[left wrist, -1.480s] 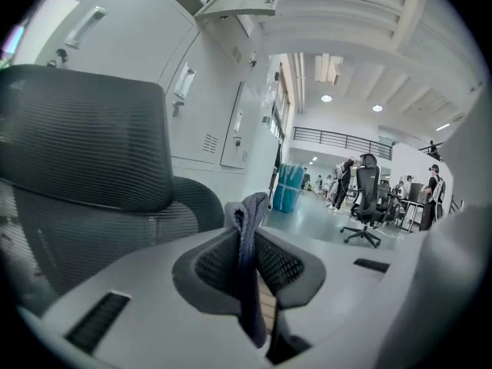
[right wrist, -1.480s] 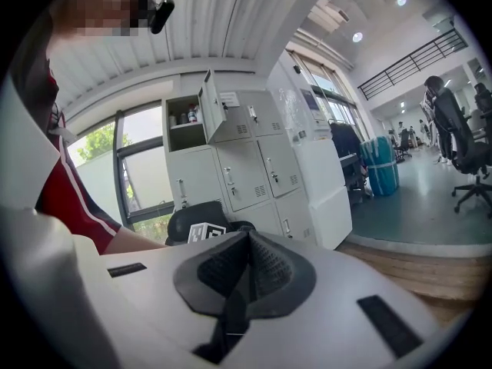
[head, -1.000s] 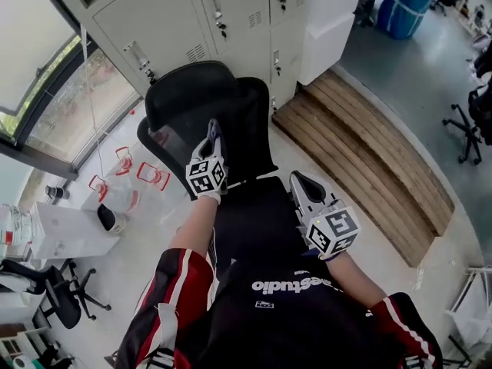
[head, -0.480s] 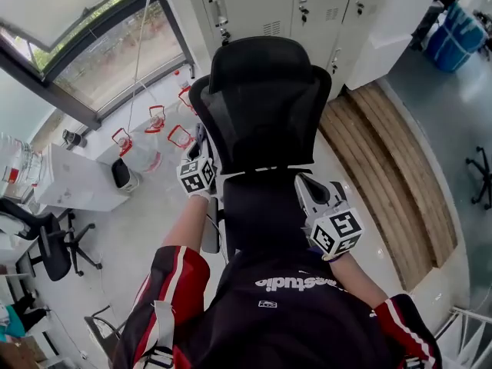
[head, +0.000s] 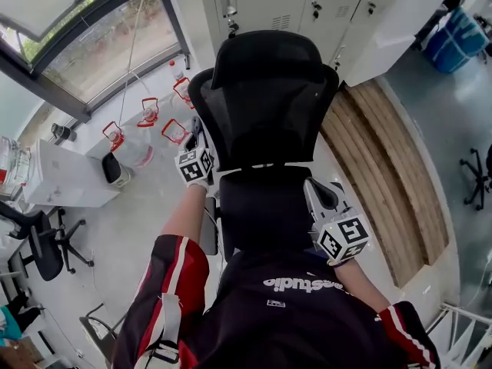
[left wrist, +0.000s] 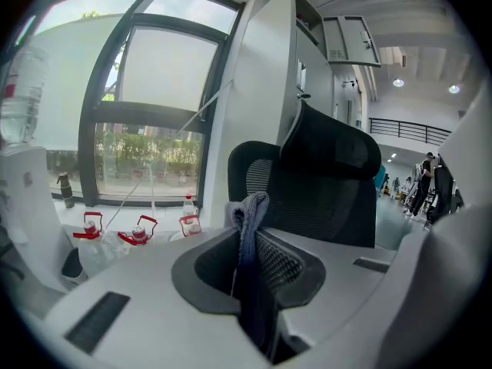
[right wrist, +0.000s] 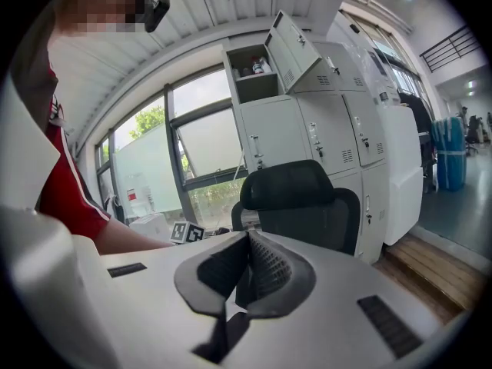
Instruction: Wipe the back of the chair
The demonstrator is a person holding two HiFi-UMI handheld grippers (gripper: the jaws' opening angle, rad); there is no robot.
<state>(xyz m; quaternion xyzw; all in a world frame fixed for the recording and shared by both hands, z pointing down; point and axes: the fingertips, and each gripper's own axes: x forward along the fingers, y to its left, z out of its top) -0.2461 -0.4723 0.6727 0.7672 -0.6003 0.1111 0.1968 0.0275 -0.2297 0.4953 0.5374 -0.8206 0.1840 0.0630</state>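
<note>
A black mesh office chair (head: pixel 265 106) with a headrest stands right in front of me, its back facing me. My left gripper (head: pixel 197 129) is at the left edge of the chair back, shut on a grey-blue cloth (left wrist: pixel 247 229) that pokes up between its jaws. In the left gripper view the chair back (left wrist: pixel 327 194) is just beyond and right of the cloth. My right gripper (head: pixel 315 183) is held low by the chair's right armrest, shut with nothing in it. In the right gripper view the chair (right wrist: pixel 296 202) is ahead of the right gripper (right wrist: pixel 247 243).
Grey lockers (head: pixel 307 2) stand directly behind the chair. Wooden steps (head: pixel 388 160) lie on the right. Water jugs with red handles (head: pixel 142 125) and a white cabinet (head: pixel 61 179) sit on the left below a window. Another black chair (head: pixel 38 248) is at far left.
My left gripper with the cloth has moved from in front of the chair back to its left edge. The head view has shifted over the chair. The right gripper stays low on the right.
</note>
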